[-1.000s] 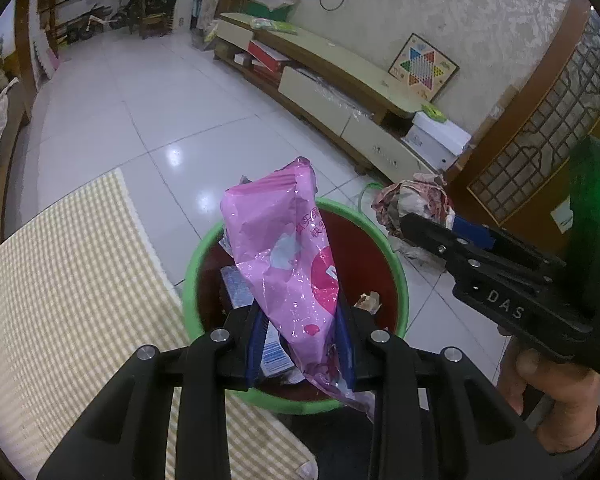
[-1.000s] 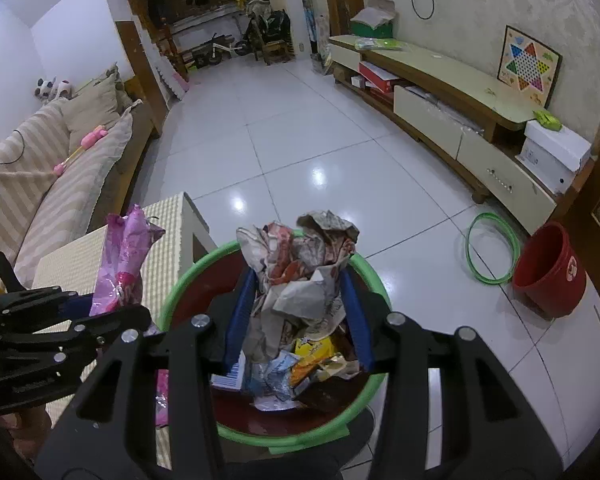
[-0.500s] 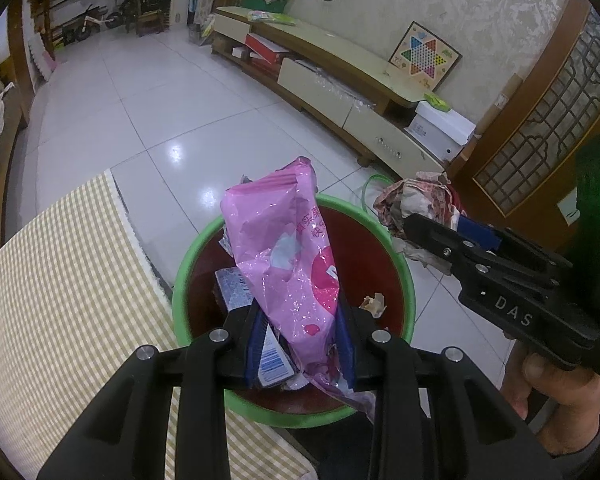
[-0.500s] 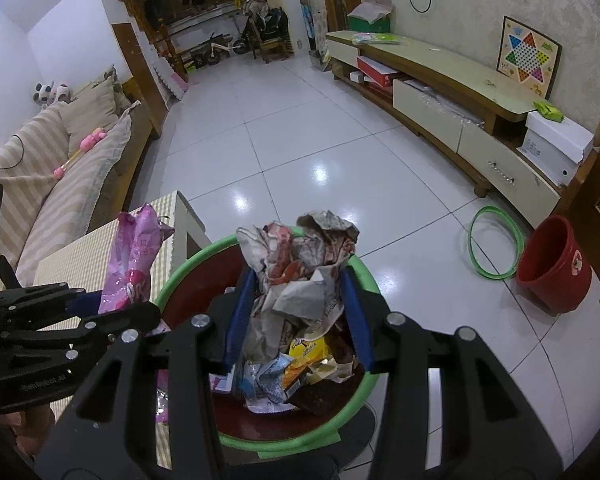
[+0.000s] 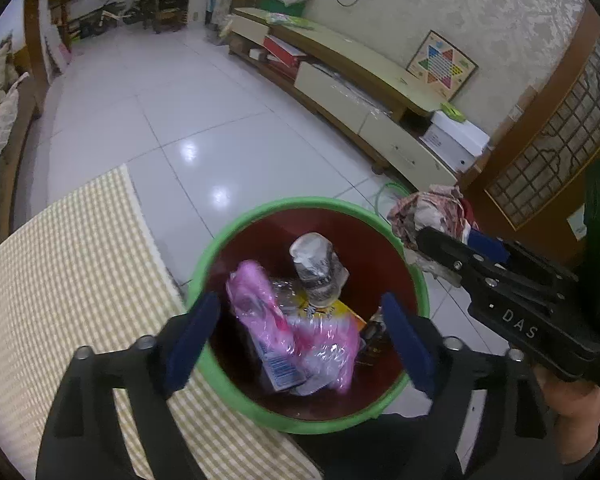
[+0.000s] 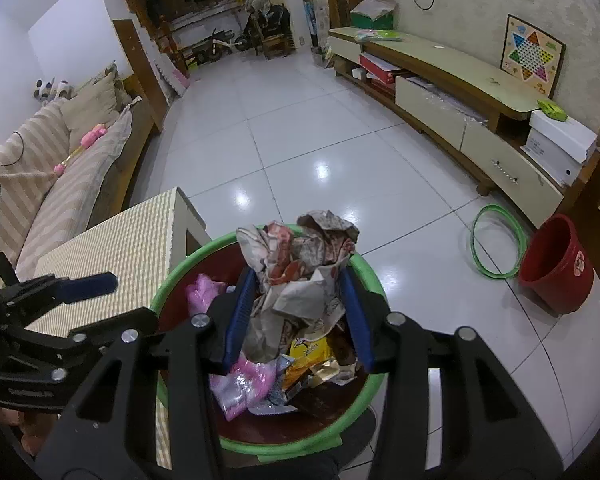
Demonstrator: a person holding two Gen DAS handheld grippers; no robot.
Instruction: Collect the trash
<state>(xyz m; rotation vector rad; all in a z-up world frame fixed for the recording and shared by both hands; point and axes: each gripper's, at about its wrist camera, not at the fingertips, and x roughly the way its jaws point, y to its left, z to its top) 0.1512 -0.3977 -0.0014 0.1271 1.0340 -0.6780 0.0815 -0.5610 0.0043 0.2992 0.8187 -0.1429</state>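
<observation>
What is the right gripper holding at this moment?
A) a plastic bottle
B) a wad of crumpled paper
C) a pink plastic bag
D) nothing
B: the right gripper is shut on the crumpled paper wad above the green-rimmed bin.

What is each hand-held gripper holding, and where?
Left hand-held gripper: nothing, open. Right hand-held gripper: crumpled brown-and-red paper wad, pinched across its lower middle.

We look down from both wrists, close above the green-rimmed bin [image 5: 300,204] [image 6: 370,276], which both views share.
</observation>
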